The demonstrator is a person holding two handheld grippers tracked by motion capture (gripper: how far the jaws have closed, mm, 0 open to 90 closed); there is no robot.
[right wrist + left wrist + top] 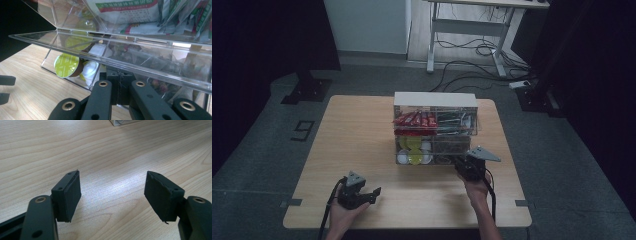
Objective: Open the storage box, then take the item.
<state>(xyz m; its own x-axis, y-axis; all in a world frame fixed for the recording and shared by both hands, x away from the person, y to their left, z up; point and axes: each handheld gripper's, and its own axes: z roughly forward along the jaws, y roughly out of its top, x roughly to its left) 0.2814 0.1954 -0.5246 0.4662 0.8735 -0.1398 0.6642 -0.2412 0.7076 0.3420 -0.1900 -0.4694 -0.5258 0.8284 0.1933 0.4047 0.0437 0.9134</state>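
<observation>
Clear acrylic organizer (434,132) at frame centre on counter (362,150): red sachets (414,119) upper left, green packets (454,120) upper right, yellow-lidded and white capsules (413,151) lower left. Right claw (117,87) fully closed at organizer's lower front edge, apparently clamping it; tea bags (155,62) resolved in right gripper view. Left claw (112,192) wide open, empty, above bare counter.

Your high view is dim, dark at its edges; glare streaks the clear organizer (130,65) (near parts soft), and sheen whitens the table (112,187).
</observation>
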